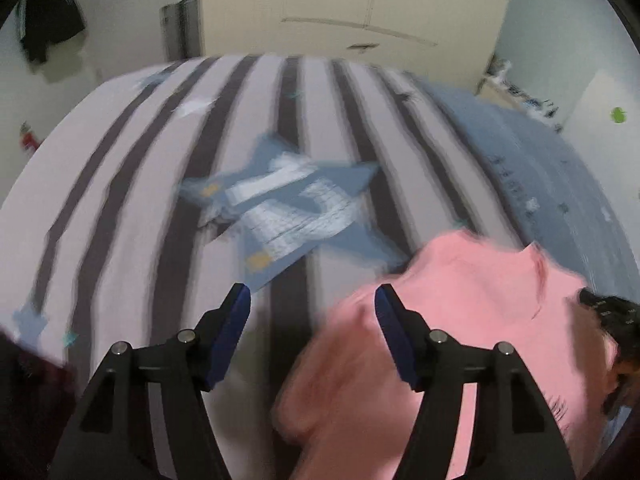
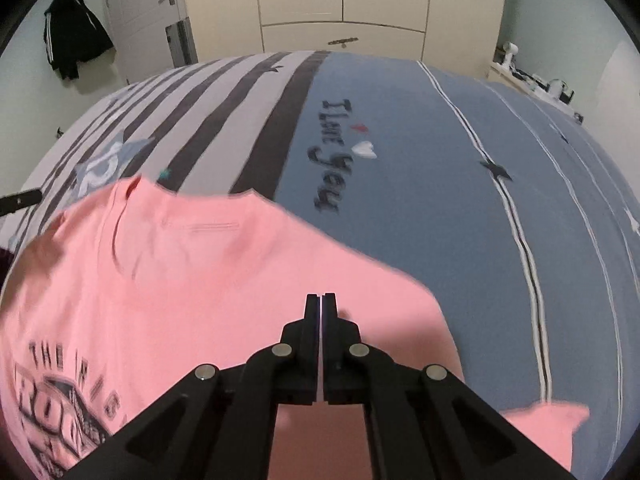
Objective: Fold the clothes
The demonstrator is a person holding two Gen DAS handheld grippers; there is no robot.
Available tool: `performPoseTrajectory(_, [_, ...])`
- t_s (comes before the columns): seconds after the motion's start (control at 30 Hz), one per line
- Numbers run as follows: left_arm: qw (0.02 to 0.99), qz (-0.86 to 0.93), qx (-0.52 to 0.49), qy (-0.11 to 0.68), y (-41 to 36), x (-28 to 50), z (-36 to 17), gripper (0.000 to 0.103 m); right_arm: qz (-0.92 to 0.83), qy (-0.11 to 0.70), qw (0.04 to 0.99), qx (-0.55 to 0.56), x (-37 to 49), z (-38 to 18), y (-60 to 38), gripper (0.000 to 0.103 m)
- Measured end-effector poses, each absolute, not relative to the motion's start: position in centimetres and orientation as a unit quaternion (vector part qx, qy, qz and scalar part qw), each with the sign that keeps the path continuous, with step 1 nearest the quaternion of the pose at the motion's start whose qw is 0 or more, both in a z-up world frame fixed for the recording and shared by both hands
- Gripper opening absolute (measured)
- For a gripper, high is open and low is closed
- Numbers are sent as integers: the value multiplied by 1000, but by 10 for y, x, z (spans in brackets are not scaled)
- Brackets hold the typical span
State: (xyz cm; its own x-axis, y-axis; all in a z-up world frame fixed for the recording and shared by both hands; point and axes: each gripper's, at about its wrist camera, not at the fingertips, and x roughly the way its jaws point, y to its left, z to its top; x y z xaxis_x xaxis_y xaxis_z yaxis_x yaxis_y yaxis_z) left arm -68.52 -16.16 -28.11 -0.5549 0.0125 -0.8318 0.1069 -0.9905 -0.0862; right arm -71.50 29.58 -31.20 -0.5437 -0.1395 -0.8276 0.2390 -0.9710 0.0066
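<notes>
A pink T-shirt with a dark printed logo lies spread on the bed cover, its collar toward the far side. My right gripper is shut over the shirt's right part, with a thin pale sliver of cloth showing between its pads. In the left wrist view the shirt is blurred and bunched at the lower right. My left gripper stands open just left of the shirt, over the striped part of the cover, with nothing between its fingers. The right gripper shows as a dark shape at the shirt's right edge.
The cover is striped grey and white on the left and blue with lettering on the right, with a blue star patch. Beyond the bed stand cream wardrobes, a door and a hanging black jacket. A cluttered shelf lies far right.
</notes>
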Motion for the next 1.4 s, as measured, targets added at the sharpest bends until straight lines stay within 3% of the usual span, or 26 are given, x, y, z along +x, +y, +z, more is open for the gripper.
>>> performPoseTrajectory(0.23, [25, -854, 511, 91, -194, -625, -320, 62, -873, 36, 90, 478, -648, -316, 331, 6])
performPoseTrajectory(0.5, [-48, -833, 537, 127, -184, -554, -328, 62, -864, 23, 75, 498, -584, -320, 344, 6])
performPoseTrajectory(0.63, [-55, -812, 528, 242, -202, -514, -324, 62, -863, 14, 74, 500, -555, -317, 349, 6])
performPoseTrajectory(0.73, [-66, -788, 549, 270, -197, -497, -332, 62, -861, 8, 77, 503, -537, -313, 352, 13])
performPoseTrajectory(0.83, [-83, -789, 556, 247, -174, -485, -335, 62, -855, 2, 83, 511, -515, -312, 351, 21])
performPoseTrajectory(0.93, [-97, -793, 543, 259, -154, -485, -327, 62, -847, 1, 85, 525, -496, -317, 349, 21])
performPoseTrajectory(1.1, [-162, -836, 475, 222, -93, -494, -272, 50, -847, -17, 74, 526, -479, -314, 354, 21])
performPoseTrajectory(1.2, [-214, -846, 453, 179, -19, -493, -241, 50, -850, -28, 69, 522, -473, -307, 357, 21])
performPoseTrajectory(1.4, [-282, -813, 494, 124, 99, -485, -262, 50, -855, -40, 44, 515, -463, -293, 373, 21])
